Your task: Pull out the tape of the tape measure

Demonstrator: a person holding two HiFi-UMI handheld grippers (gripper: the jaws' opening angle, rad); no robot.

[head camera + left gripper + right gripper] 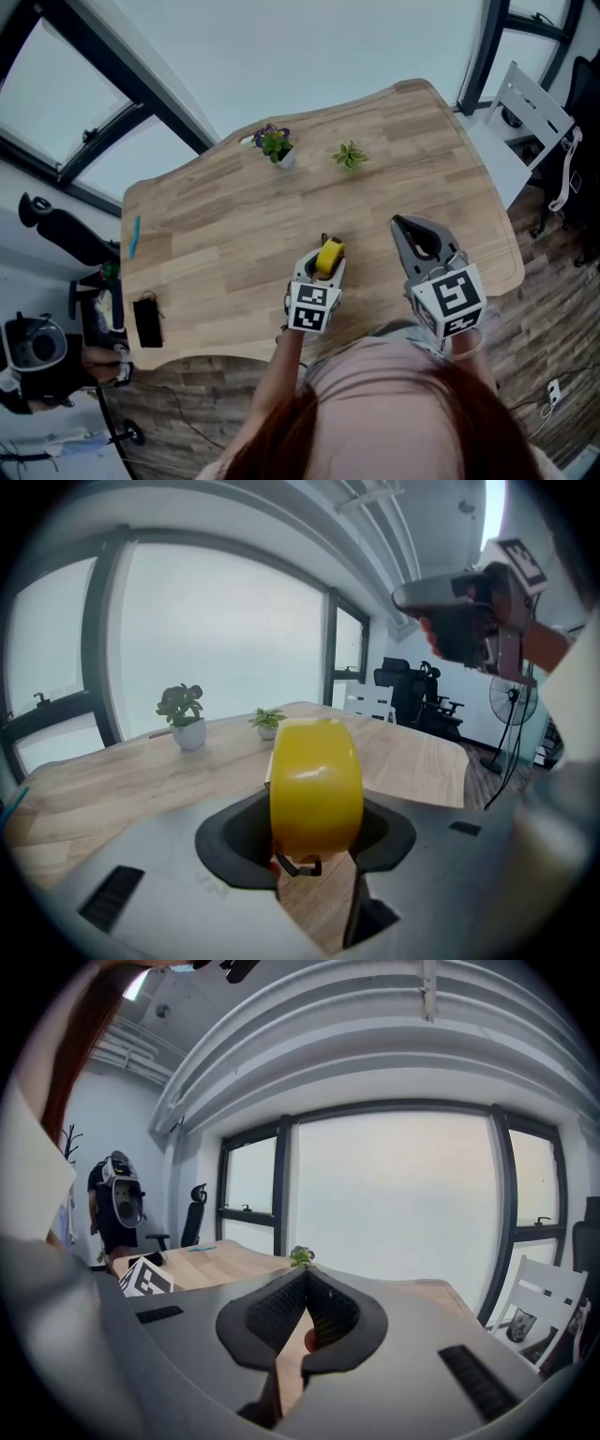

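1. The left gripper (321, 266) is clenched on the tape measure (330, 254). The yellow case stands on edge between the jaws, one dark pad pressing on each flat side.
2. From the left gripper view, the case sits deep in the hollow of the jaws. Its rounded yellow back rises above them and blocks part of the bench (234, 234) beyond.
3. The small dark hook tab (298, 863) hangs at the bottom of the case, just over the slot between the jaws. No length of tape shows drawn out of the case.
4. The right gripper (401, 227) is off to the right of the tape measure, apart from it and not touching. Its jaws are closed tip to tip with nothing between them.
5. Both grippers are over the near part of the bench, in front of the person holding them.
6. At the far edge of the bench stand a potted plant (275, 145) with purple flowers and, to its right, a small green plant (350, 156).
7. Well off on the left end of the bench lie a blue pen (135, 234) and a flat black object (147, 322).
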